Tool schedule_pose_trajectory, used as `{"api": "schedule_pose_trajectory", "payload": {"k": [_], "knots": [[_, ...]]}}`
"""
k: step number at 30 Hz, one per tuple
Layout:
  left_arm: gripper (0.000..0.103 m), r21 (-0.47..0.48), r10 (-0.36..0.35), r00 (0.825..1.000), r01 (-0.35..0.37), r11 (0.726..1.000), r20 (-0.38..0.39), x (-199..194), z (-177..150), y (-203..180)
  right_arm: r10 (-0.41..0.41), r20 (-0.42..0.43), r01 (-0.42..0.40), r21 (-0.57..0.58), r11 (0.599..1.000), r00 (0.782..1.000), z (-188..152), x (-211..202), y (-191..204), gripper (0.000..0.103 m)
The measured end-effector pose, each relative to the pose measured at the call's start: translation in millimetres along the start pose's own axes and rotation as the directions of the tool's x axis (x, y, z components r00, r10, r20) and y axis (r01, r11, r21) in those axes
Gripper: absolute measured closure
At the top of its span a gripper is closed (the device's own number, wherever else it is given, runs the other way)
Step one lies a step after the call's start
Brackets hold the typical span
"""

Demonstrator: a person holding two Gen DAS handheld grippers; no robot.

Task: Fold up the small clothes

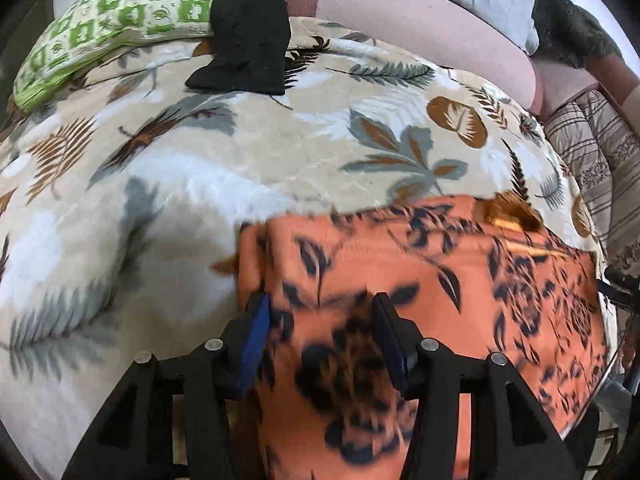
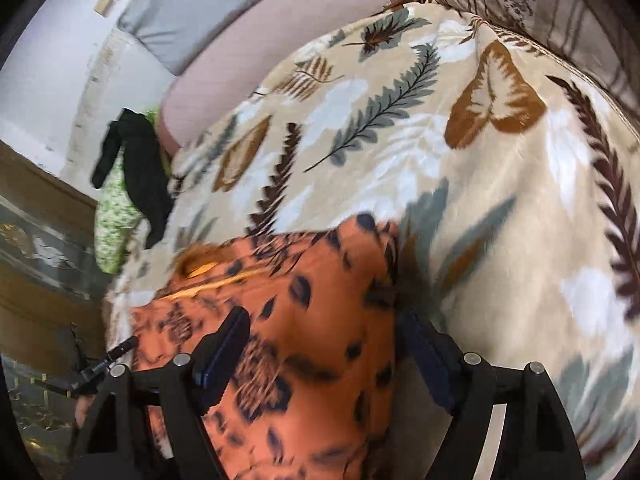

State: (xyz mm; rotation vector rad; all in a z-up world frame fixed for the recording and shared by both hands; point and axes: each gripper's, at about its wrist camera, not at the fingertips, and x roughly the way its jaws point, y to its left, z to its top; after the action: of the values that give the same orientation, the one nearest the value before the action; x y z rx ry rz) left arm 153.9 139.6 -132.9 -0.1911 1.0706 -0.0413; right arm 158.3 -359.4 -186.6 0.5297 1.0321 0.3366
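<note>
**Orange patterned garment lying folded on the leaf-print blanket**

The orange garment (image 1: 420,280) is lying on a cream blanket (image 1: 240,152) printed with leaves, filling the lower right of the left wrist frame and the lower centre of the right wrist frame (image 2: 304,320). It is showing a dark navy print of leaves and flowers. Its cloth is sitting in layers, with a straight folded edge running down its left side in the left wrist frame. Near its far edge a small opening is showing a yellow-orange inside. A black garment (image 1: 248,36) is lying crumpled at the top of that frame, well apart from the orange one and overlapping a green-checked pillow (image 1: 120,12).
</note>
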Motion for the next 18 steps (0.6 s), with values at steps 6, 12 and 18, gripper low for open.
{"api": "schedule_pose_trajectory", "payload": {"k": [6,12,18], "knots": [[0.099,0.003,0.021,0.992,-0.022,1.0,0.126,-21.0,2.0,0.9,-0.153,-0.032,0.144,-0.183,0.973,0.988,13.3,30.1,22.7,0.091],[0.095,0.022,0.115,0.988,-0.118,0.993,0.101,16.6,1.1,9.3,-0.239,0.104,0.257,-0.241,0.936,0.965,21.2,25.8,36.4,0.093],[0.078,-0.058,0.088,0.985,-0.08,0.995,0.151,-10.8,-4.1,28.0,-0.229,0.102,0.235,-0.051,0.971,0.968,21.0,20.3,-0.2,0.056]]}}
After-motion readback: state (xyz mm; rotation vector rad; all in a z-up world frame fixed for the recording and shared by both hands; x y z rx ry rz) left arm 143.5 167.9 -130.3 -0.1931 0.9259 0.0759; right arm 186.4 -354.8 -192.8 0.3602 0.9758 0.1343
